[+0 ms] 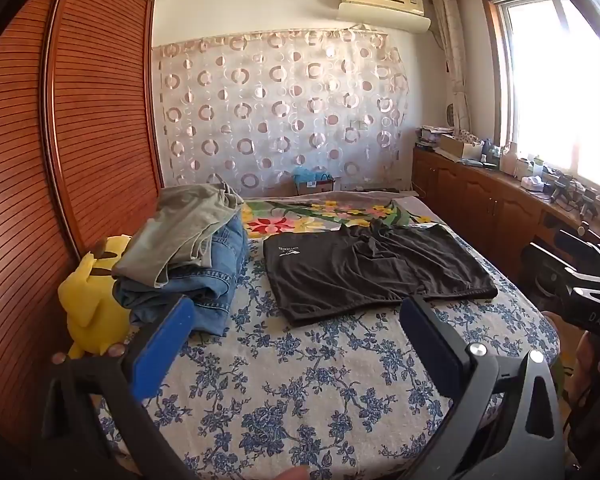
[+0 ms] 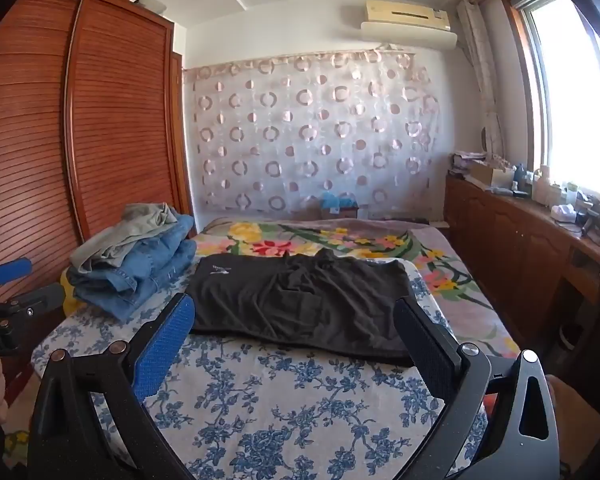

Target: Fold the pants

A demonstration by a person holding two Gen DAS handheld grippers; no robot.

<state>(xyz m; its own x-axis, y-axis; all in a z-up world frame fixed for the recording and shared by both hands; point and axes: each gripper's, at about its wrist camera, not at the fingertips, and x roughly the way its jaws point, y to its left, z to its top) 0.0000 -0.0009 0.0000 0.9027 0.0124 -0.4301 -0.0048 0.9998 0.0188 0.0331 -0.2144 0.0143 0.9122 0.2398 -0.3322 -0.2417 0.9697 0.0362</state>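
We have the black shorts spread flat on the bed, lying crosswise on the blue-flowered sheet, one end bearing a small white logo to the left and the other end to the right. They look laid out this way so that both ends can be reached at once, which suits a first fold; nothing of the fold seems begun, though some cloth is bunched along the far middle.

Our left claw hangs above the near part of the bed with its jaws wide apart and nothing between them. The shorts lie just beyond its fingertips, a little to the right of its centre. Our right claw is likewise spread wide and empty, and in its own view the near hem of the shorts sits between its 2 fingers, apart from both pads. Both claws tilt gently downward toward the cloth, as if poised to come down on the near edge.

At the far left of the bed a stack of jeans topped by a grey-green garment is probably the finished pile, kept clear of the working space. A yellow plush toy sits just left of it.
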